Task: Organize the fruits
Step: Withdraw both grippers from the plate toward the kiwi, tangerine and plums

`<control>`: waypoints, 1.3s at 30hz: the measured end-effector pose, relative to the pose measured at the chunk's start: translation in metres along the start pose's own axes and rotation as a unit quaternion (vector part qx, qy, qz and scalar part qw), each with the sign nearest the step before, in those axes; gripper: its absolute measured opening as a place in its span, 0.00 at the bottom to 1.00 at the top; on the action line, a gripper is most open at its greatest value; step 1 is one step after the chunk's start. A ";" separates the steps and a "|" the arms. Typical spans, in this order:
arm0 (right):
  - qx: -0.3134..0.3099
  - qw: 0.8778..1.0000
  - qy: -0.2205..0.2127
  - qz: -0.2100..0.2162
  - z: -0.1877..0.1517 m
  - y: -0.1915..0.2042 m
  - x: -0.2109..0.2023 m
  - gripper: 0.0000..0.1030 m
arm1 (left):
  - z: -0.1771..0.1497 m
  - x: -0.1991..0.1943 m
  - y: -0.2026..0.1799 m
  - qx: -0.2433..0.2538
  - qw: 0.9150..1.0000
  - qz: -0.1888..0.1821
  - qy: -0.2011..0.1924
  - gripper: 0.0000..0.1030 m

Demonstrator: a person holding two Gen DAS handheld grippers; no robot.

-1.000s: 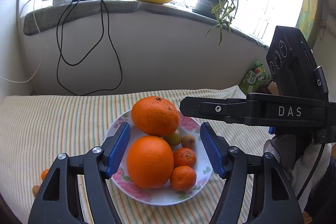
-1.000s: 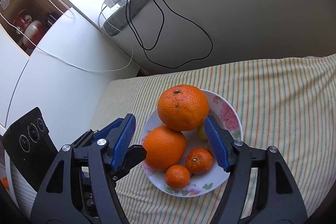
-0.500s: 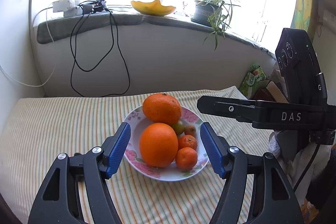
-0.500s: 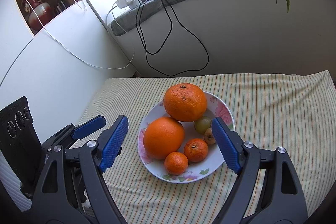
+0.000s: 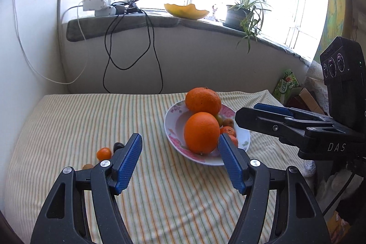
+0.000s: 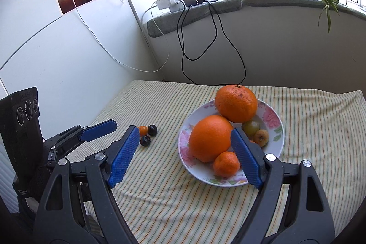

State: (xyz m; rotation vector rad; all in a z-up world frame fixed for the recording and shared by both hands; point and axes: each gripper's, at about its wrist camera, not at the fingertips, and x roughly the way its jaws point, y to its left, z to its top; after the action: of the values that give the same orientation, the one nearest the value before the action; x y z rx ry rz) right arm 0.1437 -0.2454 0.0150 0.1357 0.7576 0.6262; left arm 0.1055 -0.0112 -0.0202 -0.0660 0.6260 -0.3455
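Note:
A flowered white plate on the striped cloth holds two large oranges, mandarins, a green fruit and a small brown one. To its left on the cloth lie a small mandarin and two dark fruits; a brown fruit lies nearer. My left gripper is open and empty, back from the plate and left of it. My right gripper is open and empty, just short of the plate.
A white wall runs along the left edge of the striped cloth. Behind is a windowsill with black cables, a yellow bowl and a potted plant. Boxes stand at the right.
Both grippers have drawn back and up from the plate, and the left has shifted leftward. The loose fruits on the cloth have come into view. Both stay open.

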 end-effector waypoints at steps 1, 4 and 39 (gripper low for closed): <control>0.001 1.000 -0.002 0.006 -0.002 0.002 0.000 0.82 | -0.003 -0.002 0.004 -0.001 1.000 0.004 0.000 0.67; -0.005 1.000 -0.001 0.015 -0.008 0.012 0.003 0.83 | -0.013 -0.009 0.017 -0.009 1.000 0.017 0.001 0.67; -0.076 0.986 0.150 0.016 -0.044 0.088 0.141 0.48 | -0.061 0.012 0.132 -0.107 0.992 0.030 0.056 0.41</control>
State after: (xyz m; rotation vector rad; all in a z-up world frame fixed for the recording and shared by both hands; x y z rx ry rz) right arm 0.1498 -0.0974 -0.0730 -0.0900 0.9951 0.7418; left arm 0.1185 0.1120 -0.0979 -0.2341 0.7737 -0.2229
